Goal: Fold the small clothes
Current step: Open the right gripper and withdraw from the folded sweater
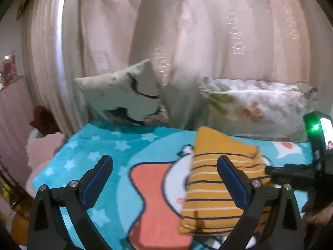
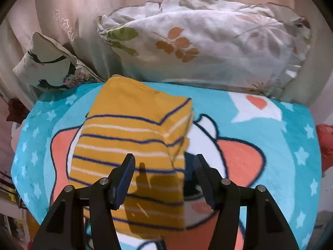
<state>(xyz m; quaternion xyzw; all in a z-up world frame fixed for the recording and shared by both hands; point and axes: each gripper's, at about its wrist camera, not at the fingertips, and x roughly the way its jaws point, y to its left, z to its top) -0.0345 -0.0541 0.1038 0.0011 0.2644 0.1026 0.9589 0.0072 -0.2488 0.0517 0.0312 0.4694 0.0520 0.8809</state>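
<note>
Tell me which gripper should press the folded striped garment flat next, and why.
Right, probably. The right gripper hangs open directly over the near end of the yellow striped garment, pointing down at it. The left gripper is also open, but mostly above bare blue blanket, with the garment off to its right.
</note>
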